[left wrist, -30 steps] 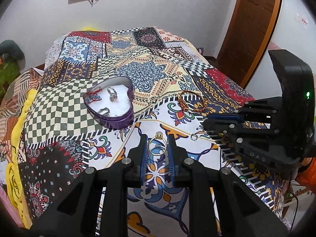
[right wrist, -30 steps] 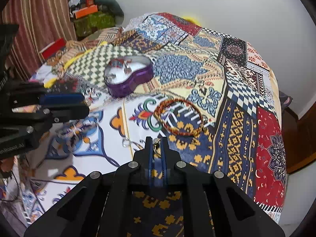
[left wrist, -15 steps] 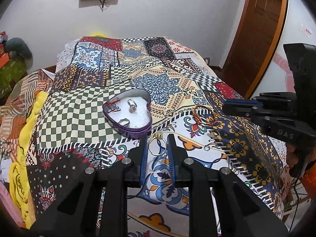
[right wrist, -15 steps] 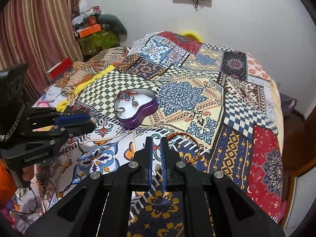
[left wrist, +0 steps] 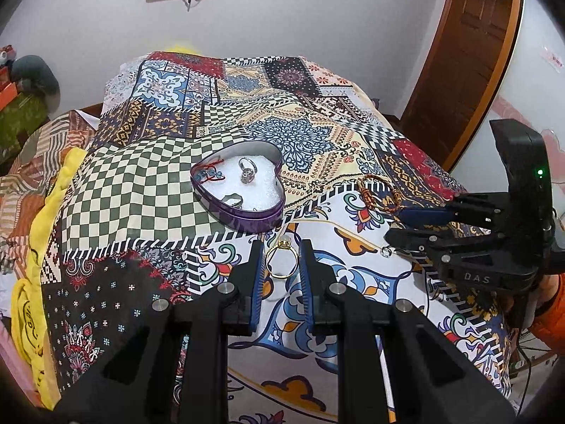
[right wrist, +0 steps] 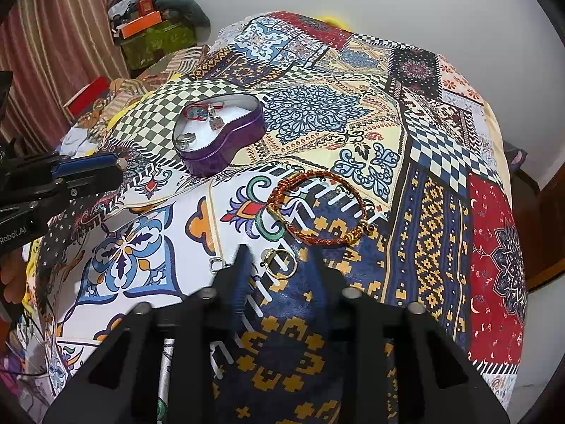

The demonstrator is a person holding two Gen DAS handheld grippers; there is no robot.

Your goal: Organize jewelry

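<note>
My left gripper (left wrist: 280, 251) is shut on a gold ring (left wrist: 280, 260), held just in front of the purple heart-shaped tin (left wrist: 247, 217). The tin holds a silver ring (left wrist: 247, 171), a red cord piece (left wrist: 208, 173) and another silver piece. My right gripper (right wrist: 279, 252) is open low over the bedspread, its fingers either side of a second gold ring (right wrist: 279, 265). A red braided bracelet (right wrist: 317, 208) lies just beyond it, and a small silver ring (right wrist: 216, 265) lies to its left. The tin also shows in the right wrist view (right wrist: 226, 148).
A patchwork bedspread (left wrist: 141, 183) covers the bed. The right gripper's body (left wrist: 487, 247) sits at the right of the left wrist view, over the bracelet (left wrist: 378, 194). A wooden door (left wrist: 469, 53) stands at the back right; boxes and clutter (right wrist: 155, 24) lie left of the bed.
My right gripper has opened and dropped low over the bedspread around the second gold ring. My left gripper has carried its gold ring up and toward the tin.
</note>
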